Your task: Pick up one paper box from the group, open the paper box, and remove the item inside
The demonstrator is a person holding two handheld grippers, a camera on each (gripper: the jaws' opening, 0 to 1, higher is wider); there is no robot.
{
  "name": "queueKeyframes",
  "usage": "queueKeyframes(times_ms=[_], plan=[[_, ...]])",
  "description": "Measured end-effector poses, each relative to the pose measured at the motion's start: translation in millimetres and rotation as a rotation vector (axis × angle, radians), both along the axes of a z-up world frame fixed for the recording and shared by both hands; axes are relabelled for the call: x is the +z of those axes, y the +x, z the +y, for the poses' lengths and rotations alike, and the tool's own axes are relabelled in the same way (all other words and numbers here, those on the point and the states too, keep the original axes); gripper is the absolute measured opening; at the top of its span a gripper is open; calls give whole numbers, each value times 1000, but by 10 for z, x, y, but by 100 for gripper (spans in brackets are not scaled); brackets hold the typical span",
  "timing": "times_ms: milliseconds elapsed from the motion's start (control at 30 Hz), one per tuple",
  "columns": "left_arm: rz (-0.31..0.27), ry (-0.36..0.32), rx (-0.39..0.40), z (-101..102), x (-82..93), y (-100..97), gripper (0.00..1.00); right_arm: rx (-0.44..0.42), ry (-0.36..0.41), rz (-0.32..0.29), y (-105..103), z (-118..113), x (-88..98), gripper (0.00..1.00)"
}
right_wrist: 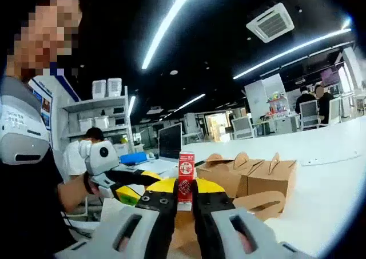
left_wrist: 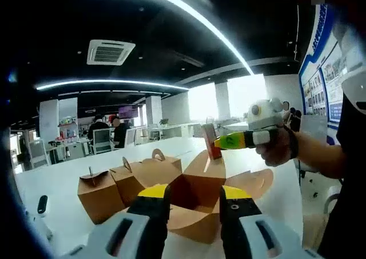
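Red carton (right_wrist: 185, 176) upright, long axis vertical

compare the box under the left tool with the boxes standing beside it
The open box has its flaps spread wide and its inside exposed; the closed boxes have tops folded shut with tabs standing up. The open box sits nearest the left tool; the closed boxes stand in a row further back. All are brown paper and rest on the white table.

My right tool (right_wrist: 184, 204) is raised, jaws clamped on something; my left tool (left_wrist: 194, 204) is low, jaws parted around a flap.
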State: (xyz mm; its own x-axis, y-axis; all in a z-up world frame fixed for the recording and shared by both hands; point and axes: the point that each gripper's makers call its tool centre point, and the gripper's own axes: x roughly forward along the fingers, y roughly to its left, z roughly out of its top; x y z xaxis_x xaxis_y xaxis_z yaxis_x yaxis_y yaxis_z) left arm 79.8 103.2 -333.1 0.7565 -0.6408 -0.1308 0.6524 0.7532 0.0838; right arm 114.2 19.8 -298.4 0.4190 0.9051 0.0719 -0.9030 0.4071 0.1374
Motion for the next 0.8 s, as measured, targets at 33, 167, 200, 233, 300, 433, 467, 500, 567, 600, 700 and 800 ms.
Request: queueKeyframes(times_ms=[33, 167, 200, 233, 300, 433, 467, 500, 567, 600, 700, 800], plan=[[4, -2, -6, -18, -5, -3, 36, -10, 10, 2, 8, -17, -9, 11], [16, -1, -30, -74, -39, -7, 36, -29, 95, 34, 42, -63, -8, 12], [18, 1, -29, -73, -42, -4, 36, -31, 105, 43, 47, -72, -18, 12], [19, -3, -28, -70, -36, 1, 36, -32, 113, 50, 51, -78, -26, 12], [21, -18, -26, -66, -16, 7, 36, -32, 120, 56, 50, -84, -28, 12], [20, -21, -26, -62, -15, 1, 36, -34, 122, 52, 59, -120, -15, 12], [23, -20, -25, -60, -26, -1, 36, -35, 125, 49, 65, -132, -4, 12], [30, -19, -23, -56, -45, -4, 36, -36, 128, 48, 72, -145, 11, 12], [42, -13, -20, -48, -78, -10, 36, -37, 136, 42, 79, -170, 44, 12], [43, -12, -20, -47, -82, -16, 36, -37, 142, 38, 78, -184, 64, 12], [38, -13, -23, -49, -72, -26, 36, -36, 155, 35, 79, -226, 107, 12], [30, -22, -20, -56, -31, -29, 36, -38, 146, 24, 72, -264, 133, 12]])
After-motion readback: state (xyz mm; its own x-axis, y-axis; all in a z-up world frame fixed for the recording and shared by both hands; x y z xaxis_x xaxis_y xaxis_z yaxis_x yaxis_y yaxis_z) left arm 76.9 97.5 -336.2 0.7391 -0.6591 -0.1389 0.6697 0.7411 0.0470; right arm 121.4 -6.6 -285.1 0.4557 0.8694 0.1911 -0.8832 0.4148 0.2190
